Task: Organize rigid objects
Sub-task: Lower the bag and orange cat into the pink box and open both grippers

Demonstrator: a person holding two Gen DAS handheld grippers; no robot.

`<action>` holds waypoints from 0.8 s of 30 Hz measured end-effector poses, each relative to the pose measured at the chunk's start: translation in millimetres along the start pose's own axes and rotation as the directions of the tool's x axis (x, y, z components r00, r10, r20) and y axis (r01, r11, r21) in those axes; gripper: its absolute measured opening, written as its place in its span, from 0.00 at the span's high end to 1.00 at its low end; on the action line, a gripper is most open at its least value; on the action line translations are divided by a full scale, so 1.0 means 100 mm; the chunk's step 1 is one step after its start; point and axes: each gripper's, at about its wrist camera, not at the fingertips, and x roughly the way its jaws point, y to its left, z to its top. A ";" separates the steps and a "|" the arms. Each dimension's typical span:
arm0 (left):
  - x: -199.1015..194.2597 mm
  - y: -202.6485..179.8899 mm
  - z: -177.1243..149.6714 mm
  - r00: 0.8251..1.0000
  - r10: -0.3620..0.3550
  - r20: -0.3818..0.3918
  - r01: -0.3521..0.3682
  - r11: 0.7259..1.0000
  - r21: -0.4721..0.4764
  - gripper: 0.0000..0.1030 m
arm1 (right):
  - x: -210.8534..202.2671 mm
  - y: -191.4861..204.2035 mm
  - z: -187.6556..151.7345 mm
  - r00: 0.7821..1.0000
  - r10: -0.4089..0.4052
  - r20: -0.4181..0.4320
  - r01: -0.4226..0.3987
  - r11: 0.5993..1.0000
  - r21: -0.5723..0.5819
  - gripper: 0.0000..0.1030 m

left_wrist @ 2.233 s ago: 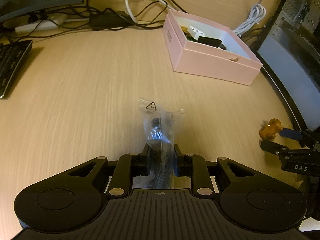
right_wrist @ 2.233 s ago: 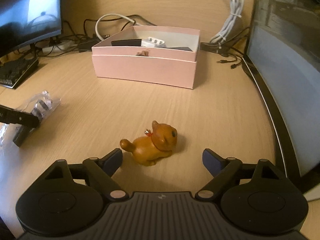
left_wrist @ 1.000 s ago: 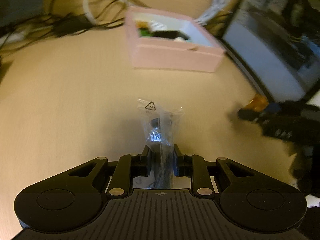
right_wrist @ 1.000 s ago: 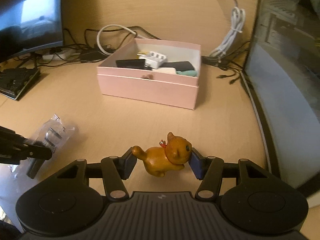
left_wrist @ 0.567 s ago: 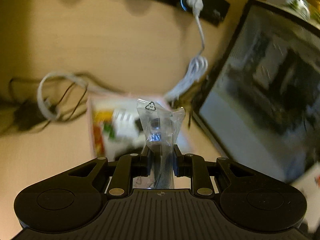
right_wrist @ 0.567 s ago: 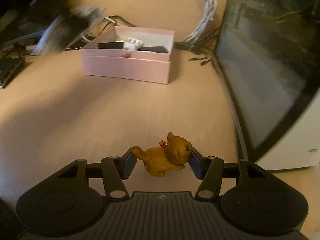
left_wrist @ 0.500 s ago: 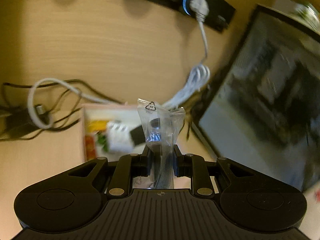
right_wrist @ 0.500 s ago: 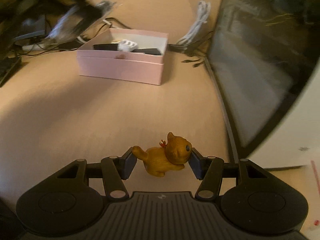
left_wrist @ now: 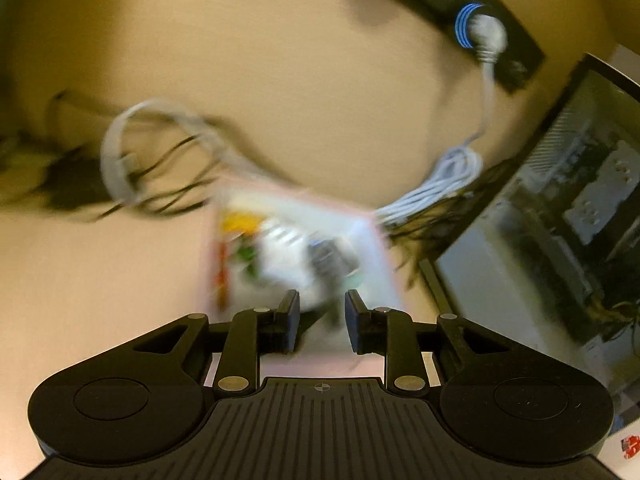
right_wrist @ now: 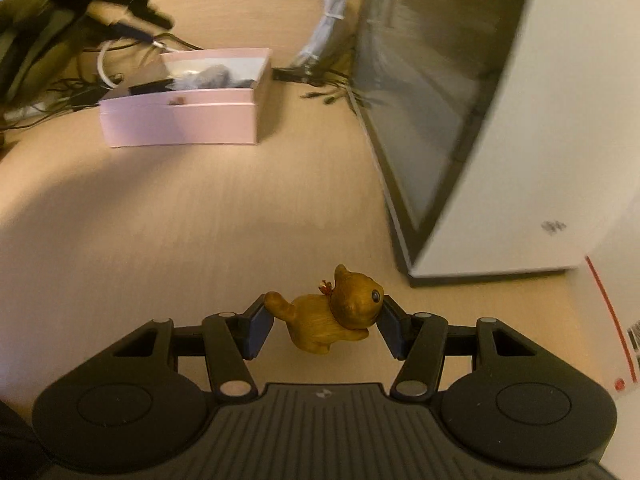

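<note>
1. The right tool [right_wrist: 322, 330] was clamped on a little orange toy cat [right_wrist: 332, 320], pressing its tail on one side and its head on the other. The cat hung in the air above the desk [right_wrist: 200, 220], well away from the pink box [right_wrist: 180, 120].
2. The left tool [left_wrist: 319, 316] had its two sides apart with nothing between them. It was up over the pink box [left_wrist: 296, 252], looking down into it.
3. A clear bag [right_wrist: 208, 74] with something dark in it seemed to lie inside the box, with other small things.
4. The cat could slip, I thought. It is round and smooth, and the tool only pinched it at its tail and head. A fast swing might twist it loose, and it would drop on the desk.
5. The cat might also bump the near wall of the box if it came in too low.
6. The left view was very smeared, so I could not tell what the things in the box were. The white cable [left_wrist: 440, 184] and black wires [left_wrist: 160, 200] behind it were fuzzy too.
7. The left tool [right_wrist: 128, 4] was only a dark blur in the right view.
</note>
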 end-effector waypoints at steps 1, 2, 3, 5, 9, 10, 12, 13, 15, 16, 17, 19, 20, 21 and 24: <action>-0.08 0.08 -0.08 1.000 0.020 -0.007 -0.020 1.000 -0.010 0.74 | 0.02 0.04 0.03 1.000 0.017 0.009 -0.017 1.000 -0.011 0.45; -0.17 0.14 -0.17 0.999 0.047 -0.013 -0.047 0.999 -0.011 0.74 | 0.05 0.08 0.08 0.999 0.041 0.023 -0.040 0.999 -0.025 0.45; -0.27 0.21 -0.28 0.996 0.085 -0.020 -0.085 0.996 -0.009 0.74 | 0.09 0.11 0.13 0.998 0.061 0.032 -0.059 0.998 -0.034 0.45; -0.43 0.34 -0.49 0.987 0.151 -0.048 -0.152 0.988 -0.022 0.74 | 0.19 0.18 0.26 0.995 0.098 0.029 -0.096 0.994 -0.054 0.45; -0.71 0.54 -0.88 0.960 0.256 -0.115 -0.260 0.965 -0.026 0.74 | 0.34 0.25 0.62 0.982 0.178 0.066 -0.173 0.982 -0.072 0.45; -0.79 0.57 -0.95 0.953 0.280 -0.116 -0.285 0.958 -0.028 0.74 | 0.41 0.27 0.77 0.979 0.191 0.073 -0.186 0.980 -0.070 0.45; -0.94 0.63 -1.06 0.940 0.320 -0.119 -0.327 0.944 -0.047 0.74 | 0.50 0.33 1.06 0.972 0.212 0.097 -0.207 0.976 -0.065 0.45; -1.01 0.66 -1.10 0.936 0.332 -0.118 -0.341 0.938 -0.062 0.74 | 0.53 0.35 1.21 0.967 0.225 0.117 -0.219 0.974 -0.061 0.45; -1.14 0.71 -1.16 0.929 0.352 -0.110 -0.363 0.926 -0.101 0.74 | 0.61 0.44 1.54 0.952 0.258 0.165 -0.251 0.966 -0.061 0.45; -1.20 0.73 -1.19 0.927 0.361 -0.104 -0.372 0.920 -0.119 0.74 | 0.65 0.51 1.68 0.945 0.269 0.185 -0.261 0.963 -0.067 0.45; -1.25 0.76 -1.22 0.923 0.371 -0.099 -0.382 0.914 -0.137 0.74 | 0.69 0.60 1.85 0.937 0.280 0.211 -0.269 0.960 -0.081 0.45; -1.30 0.77 -1.24 0.917 0.386 -0.097 -0.397 0.905 -0.152 0.74 | 0.77 0.77 2.11 0.914 0.309 0.262 -0.289 0.951 -0.113 0.45; -1.32 0.77 -1.26 0.915 0.392 -0.096 -0.403 0.902 -0.154 0.74 | 0.82 0.86 2.22 0.903 0.320 0.286 -0.293 0.947 -0.136 0.45; -1.35 0.77 -1.28 0.913 0.396 -0.095 -0.407 0.900 -0.156 0.74 | 0.86 0.98 2.30 0.900 0.311 0.305 -0.271 0.948 -0.168 0.43; -1.42 0.78 -1.35 0.914 0.396 -0.092 -0.406 0.900 -0.160 0.74 | 0.98 1.24 2.36 0.915 0.249 0.319 -0.181 0.957 -0.227 0.40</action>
